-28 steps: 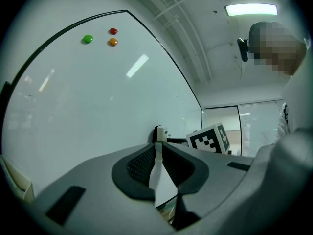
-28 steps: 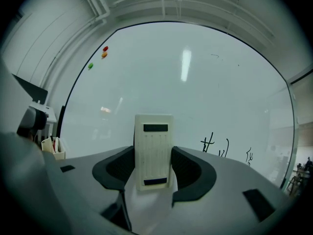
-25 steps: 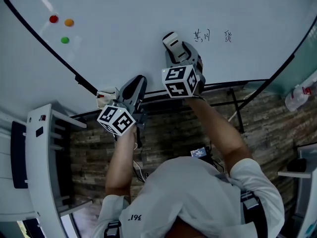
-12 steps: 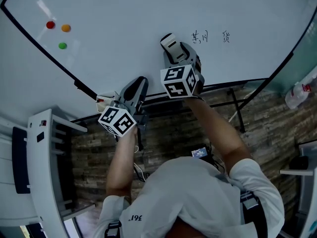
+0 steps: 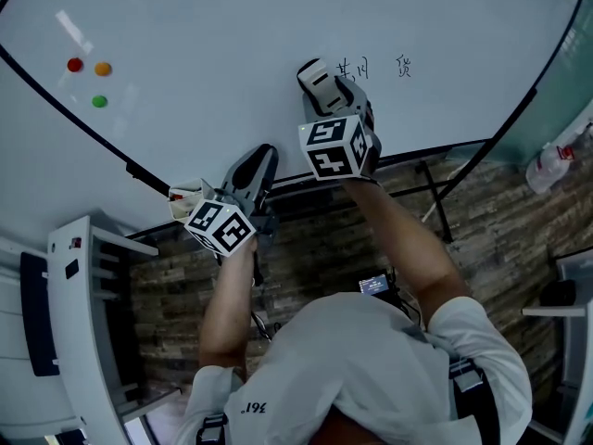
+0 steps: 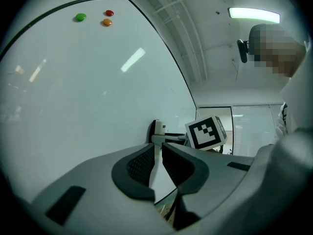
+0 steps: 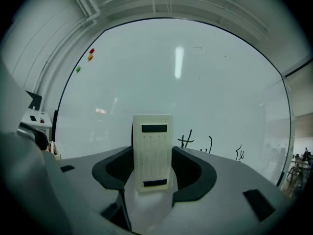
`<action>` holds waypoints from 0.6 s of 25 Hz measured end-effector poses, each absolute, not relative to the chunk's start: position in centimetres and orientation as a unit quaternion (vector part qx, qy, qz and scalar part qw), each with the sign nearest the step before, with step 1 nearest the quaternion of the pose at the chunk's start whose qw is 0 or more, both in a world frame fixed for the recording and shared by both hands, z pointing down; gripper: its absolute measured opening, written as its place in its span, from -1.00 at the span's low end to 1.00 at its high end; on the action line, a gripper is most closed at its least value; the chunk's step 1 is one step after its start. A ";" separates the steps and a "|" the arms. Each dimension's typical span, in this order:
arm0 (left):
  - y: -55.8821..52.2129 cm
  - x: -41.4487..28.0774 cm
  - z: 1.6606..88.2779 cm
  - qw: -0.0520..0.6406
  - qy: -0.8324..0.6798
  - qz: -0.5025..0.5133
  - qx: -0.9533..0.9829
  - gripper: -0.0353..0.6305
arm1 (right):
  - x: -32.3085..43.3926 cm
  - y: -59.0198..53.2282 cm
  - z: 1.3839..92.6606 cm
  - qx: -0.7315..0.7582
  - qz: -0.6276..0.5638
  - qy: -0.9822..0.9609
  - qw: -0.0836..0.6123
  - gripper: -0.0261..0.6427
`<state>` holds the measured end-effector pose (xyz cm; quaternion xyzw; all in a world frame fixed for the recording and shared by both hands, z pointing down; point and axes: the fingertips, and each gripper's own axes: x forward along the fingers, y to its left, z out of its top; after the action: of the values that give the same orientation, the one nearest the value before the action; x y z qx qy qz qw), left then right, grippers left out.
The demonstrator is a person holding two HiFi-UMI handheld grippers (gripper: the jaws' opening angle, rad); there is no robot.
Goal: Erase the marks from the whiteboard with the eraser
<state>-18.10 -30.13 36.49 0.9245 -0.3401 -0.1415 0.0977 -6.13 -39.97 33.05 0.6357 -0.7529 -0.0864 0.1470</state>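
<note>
Gripping the eraser [image 7: 152,141] between its two jaws, our right hand-held gripper [image 7: 152,154] holds it upright with its pale ribbed back toward the camera, and the jaws press on its two long sides. From the head view the eraser [image 5: 316,77] sits low on the whiteboard [image 5: 278,21], just to the left of the black marks [image 5: 352,68], and from the left gripper view its dark underside [image 6: 153,130] seems to lie against the board surface, though we cannot be sure of contact. The marks [image 7: 186,140] run in a short row to the right of the eraser, with a separate one [image 5: 403,65] a little further along. Our left hand-held gripper [image 6: 157,148] has its jaws drawn nearly together, leaving only a thin slit with nothing in it; in the head view it [image 5: 258,160] is lower and to the left of the right one, near the board's bottom edge. Far up the board to the left sit a red magnet [image 5: 74,64], an orange magnet [image 5: 103,68] and a green magnet [image 5: 99,101], well apart from the writing.
</note>
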 end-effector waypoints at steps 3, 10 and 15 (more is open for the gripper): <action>-30.2 -16.9 36.5 0.098 -0.333 -0.142 0.927 -0.78 | -4.5 -40.0 32.9 0.641 -0.086 -0.748 0.147 -0.16; -30.3 -14.7 36.5 0.100 -0.322 -0.140 0.931 -0.78 | -1.9 -40.0 32.5 0.645 -0.089 -0.744 0.151 -0.16; -30.4 -13.4 36.3 0.101 -0.322 -0.141 0.931 -0.78 | -0.3 -40.0 32.3 0.647 -0.091 -0.742 0.152 -0.16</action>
<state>-13.39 -30.43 36.26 0.9307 -0.3221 -0.1415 0.1006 -0.34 -40.04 32.34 0.6466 -0.7420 -0.0912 0.1521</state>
